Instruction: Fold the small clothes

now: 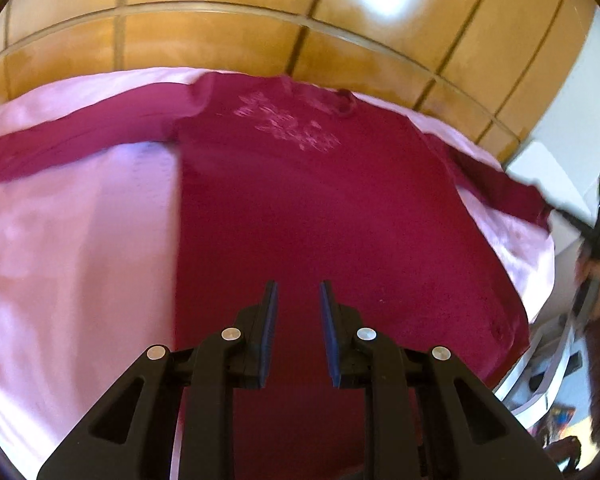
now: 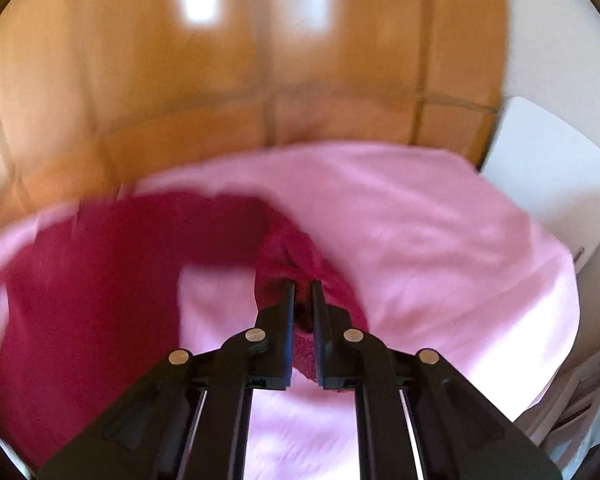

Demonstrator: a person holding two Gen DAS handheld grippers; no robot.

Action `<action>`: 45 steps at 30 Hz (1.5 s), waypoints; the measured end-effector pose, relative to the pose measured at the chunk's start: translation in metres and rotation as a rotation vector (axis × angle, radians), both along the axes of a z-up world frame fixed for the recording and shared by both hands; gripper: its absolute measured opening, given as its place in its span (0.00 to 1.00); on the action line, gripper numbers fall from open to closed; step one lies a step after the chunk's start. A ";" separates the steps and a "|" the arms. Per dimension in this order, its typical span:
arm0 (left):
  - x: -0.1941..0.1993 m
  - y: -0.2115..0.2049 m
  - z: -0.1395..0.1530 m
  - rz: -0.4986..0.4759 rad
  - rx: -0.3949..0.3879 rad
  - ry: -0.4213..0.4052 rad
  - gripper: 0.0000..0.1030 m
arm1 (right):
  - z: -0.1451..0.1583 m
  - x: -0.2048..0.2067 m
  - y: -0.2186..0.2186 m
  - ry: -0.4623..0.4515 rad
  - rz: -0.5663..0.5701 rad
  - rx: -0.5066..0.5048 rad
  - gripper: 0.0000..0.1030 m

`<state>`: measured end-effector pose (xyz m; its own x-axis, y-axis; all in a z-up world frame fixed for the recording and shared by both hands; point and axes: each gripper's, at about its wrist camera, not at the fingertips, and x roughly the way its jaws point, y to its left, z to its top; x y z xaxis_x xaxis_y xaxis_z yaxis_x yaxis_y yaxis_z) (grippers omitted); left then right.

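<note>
Presently, from the left wrist view: a crimson long-sleeved shirt (image 1: pixel 320 208) is laid face up, print uppermost, on a pink bed sheet (image 1: pixel 80 240), both sleeves spread outward. The left gripper (image 1: pixel 299 292) is held above the lower body of the garment, jaws parted, nothing grasped. A wooden wardrobe (image 1: pixel 260 20) is seen behind the bed.

From the right wrist view, blurred: the right gripper (image 2: pixel 303 286) is clenched on the cuff end of the shirt's right sleeve (image 2: pixel 296 276), which is raised off the sheet (image 2: pixel 440 240); the shirt body (image 2: pixel 92 280) lies to the left.

Handling, as judged: light, soft, limp knit; no shape is kept when lifted. Hold is best taken at cuffs, shoulder seams or hem corners.
</note>
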<state>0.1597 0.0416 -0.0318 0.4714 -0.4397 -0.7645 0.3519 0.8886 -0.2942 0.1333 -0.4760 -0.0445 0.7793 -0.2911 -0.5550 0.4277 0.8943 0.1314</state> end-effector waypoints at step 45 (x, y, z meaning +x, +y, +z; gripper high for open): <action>-0.010 -0.046 -0.030 -0.040 0.125 0.046 0.33 | -0.103 0.086 -0.162 0.167 -0.303 0.332 0.29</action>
